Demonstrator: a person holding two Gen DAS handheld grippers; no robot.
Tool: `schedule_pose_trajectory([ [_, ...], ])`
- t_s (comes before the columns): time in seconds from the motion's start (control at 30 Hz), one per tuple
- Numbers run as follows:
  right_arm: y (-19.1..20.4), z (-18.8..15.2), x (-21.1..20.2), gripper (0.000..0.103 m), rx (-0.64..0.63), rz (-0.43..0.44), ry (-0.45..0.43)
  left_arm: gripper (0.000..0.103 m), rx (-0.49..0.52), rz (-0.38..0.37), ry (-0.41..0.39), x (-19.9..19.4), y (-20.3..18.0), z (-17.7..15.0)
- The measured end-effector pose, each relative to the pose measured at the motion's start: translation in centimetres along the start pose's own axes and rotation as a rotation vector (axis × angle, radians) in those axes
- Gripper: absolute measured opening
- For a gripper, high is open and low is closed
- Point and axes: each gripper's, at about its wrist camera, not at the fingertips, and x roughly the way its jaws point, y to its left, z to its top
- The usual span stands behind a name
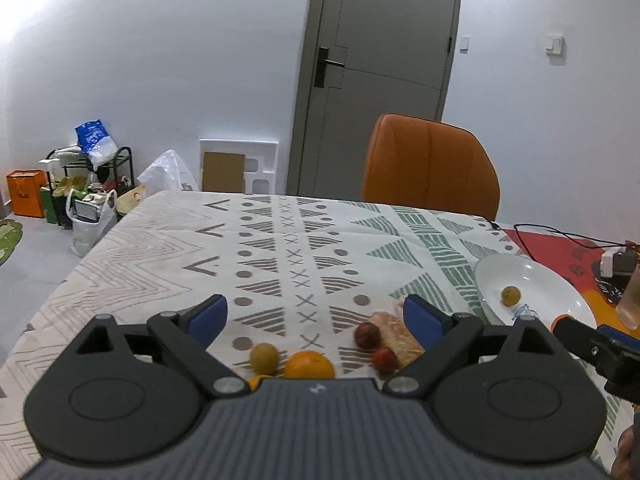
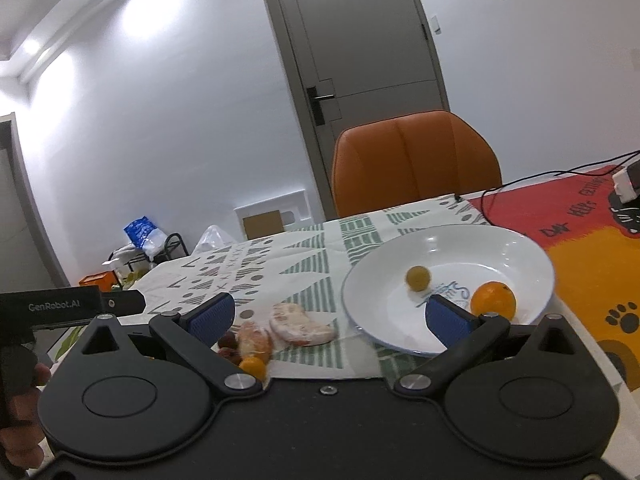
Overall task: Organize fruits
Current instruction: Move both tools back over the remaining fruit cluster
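A white plate (image 2: 524,256) sits on the patterned tablecloth and holds a small yellow-green fruit (image 2: 418,278) and an orange (image 2: 493,301). The plate also shows in the left wrist view (image 1: 560,292) with the small fruit (image 1: 511,295). On the cloth lie a yellow-green fruit (image 1: 264,357), an orange (image 1: 309,365), two small red fruits (image 1: 367,335), and peeled pomelo pieces (image 2: 302,323). My left gripper (image 1: 316,316) is open and empty above these loose fruits. My right gripper (image 2: 330,316) is open and empty at the plate's near rim, its right finger over the plate.
An orange chair (image 1: 430,166) stands behind the table's far edge. A red and orange mat (image 2: 592,232) with a black cable and a white adapter (image 2: 626,180) lies right of the plate. Bags and a rack (image 1: 80,184) stand on the floor at left.
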Motion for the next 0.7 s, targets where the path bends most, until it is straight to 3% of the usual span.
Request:
schedule_pose_trajectory([
  [0.3,1.2,-0.5,0.4,0.103,-0.020,0.036,0.024,0.094,-0.042,0.037,-0.015,-0.7,2.4,-0.3],
  [0.7,2.4,-1.5,1.8,0.103,-0.025,0.108,0.091,0.094,-0.059,0.039,0.025,0.0,4.0,-1.7],
])
